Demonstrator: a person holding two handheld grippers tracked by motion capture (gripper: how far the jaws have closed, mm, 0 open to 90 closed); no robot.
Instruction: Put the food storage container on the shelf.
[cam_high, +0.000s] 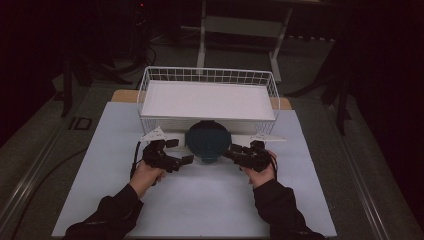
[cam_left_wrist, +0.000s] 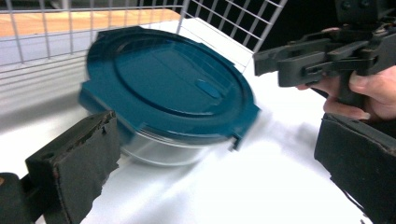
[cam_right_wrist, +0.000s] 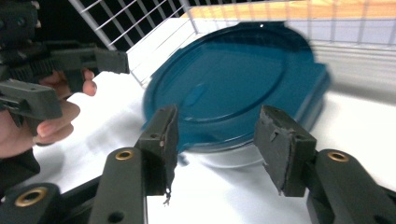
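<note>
Nearest, both grippers flanking a round lidded container (cam_high: 208, 141): left gripper (cam_high: 176, 156) just left of it, right gripper (cam_high: 236, 152) just right, jaws of each apart and empty. Roughly equal reach from either hand. Beyond, touching or nearly touching the container's far edge, a white wire basket (cam_high: 207, 75).

Teal-lidded container (cam_high: 207, 141) between both hand-held grippers (jaws apart), against wire basket (cam_high: 150, 80).

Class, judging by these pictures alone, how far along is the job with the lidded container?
Done: the blue lid sits on the glass container, which stands on the table before the wire basket. In hand: nothing; the left gripper and right gripper flank it, open. Left: probably gripping and moving it.
</note>
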